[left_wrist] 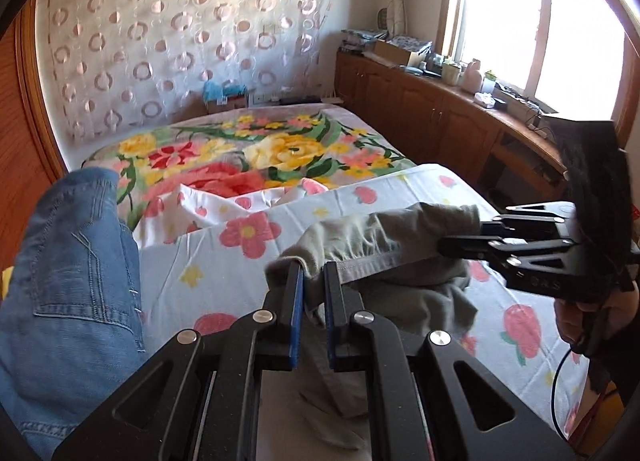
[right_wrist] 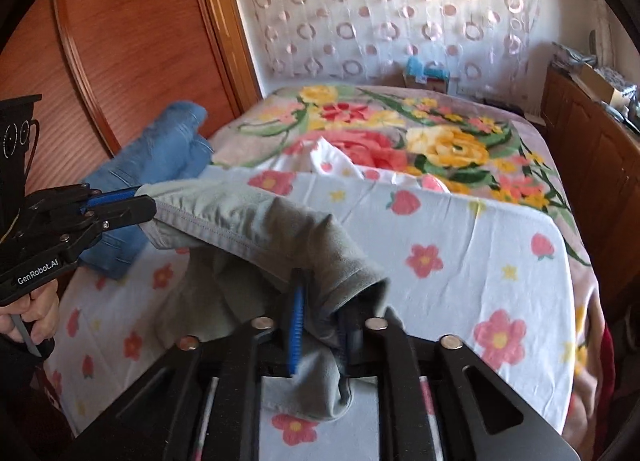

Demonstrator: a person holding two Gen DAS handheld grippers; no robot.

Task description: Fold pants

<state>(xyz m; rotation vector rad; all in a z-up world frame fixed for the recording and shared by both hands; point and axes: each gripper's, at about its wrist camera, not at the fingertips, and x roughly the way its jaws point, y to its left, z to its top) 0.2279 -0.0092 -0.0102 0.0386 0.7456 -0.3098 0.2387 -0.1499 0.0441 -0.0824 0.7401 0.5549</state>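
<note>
Left gripper (left_wrist: 313, 277) and right gripper (right_wrist: 320, 301) each pinch the grey pants (right_wrist: 256, 221) above the near sheet (right_wrist: 460, 229).

You face a bed (left_wrist: 360, 197) spread with a white sheet (right_wrist: 460, 229) printed in pink flowers, and beyond it a blanket (left_wrist: 280, 145) with large red and yellow blooms. Ahead of your gripper, the far wall is hung with a sheer curtain (left_wrist: 180, 41) patterned in pink rings. To its right runs a long wooden cabinet (left_wrist: 420, 109) cluttered on top, under a window (left_wrist: 540, 21) pouring in bright daylight. To its left stands a reddish wooden wardrobe (right_wrist: 140, 41).
</note>
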